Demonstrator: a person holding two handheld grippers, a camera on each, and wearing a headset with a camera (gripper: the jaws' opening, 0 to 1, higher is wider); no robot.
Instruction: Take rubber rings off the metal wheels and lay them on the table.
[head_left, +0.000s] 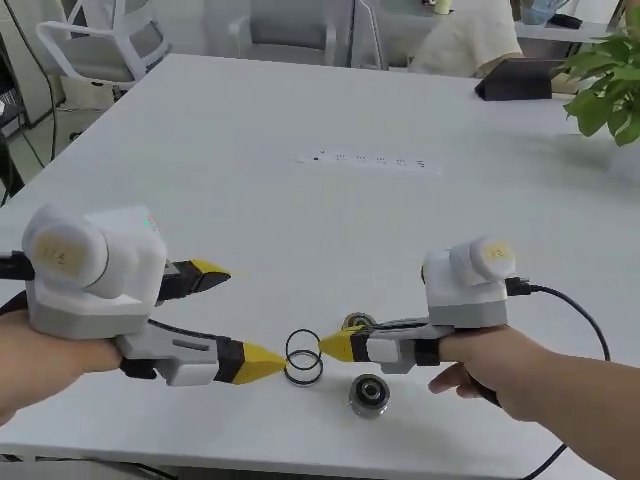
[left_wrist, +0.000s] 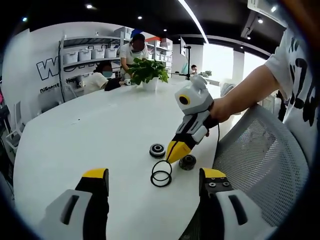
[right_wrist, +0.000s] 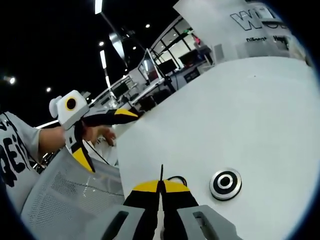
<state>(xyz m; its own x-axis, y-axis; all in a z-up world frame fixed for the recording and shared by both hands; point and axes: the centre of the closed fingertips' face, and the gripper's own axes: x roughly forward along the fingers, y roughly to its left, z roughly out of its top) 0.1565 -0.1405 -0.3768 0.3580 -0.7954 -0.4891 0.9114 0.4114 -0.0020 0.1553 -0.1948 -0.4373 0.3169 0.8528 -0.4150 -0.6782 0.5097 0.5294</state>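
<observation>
At the near edge of the white surface (head_left: 300, 220), I have both tools angled in toward two black rubber rings (head_left: 303, 358). The rings lie flat and overlap each other. The left tongs (head_left: 242, 315) stand wide open with nothing between their yellow tips. In the left gripper view (left_wrist: 154, 173) the rings (left_wrist: 161, 175) sit on the surface ahead of the gap, between the two tips.

The right tongs (head_left: 330, 346) come in from the other side with their yellow tips pressed together. They meet the edge of the upper ring (head_left: 303, 343) of the pair. In the right gripper view (right_wrist: 161, 186) a thin black strand stands up between the closed tips and a dark arc curves just beside them. I read that as the ring pinched there.

Two metal wheels (head_left: 368, 392) rest near the rings. One is just beside the rings toward me, close to the surface's edge. The far wheel (head_left: 357, 322) is partly hidden behind the right tongs. The left gripper view shows both wheels (left_wrist: 157, 150) flanking the right tongs' tip (left_wrist: 171, 152). From the right gripper view I see one wheel (right_wrist: 225, 183) lying flat beside the tips, and the open left tongs (right_wrist: 105, 138) beyond the surface's edge. I cannot tell whether either wheel carries a ring.
</observation>
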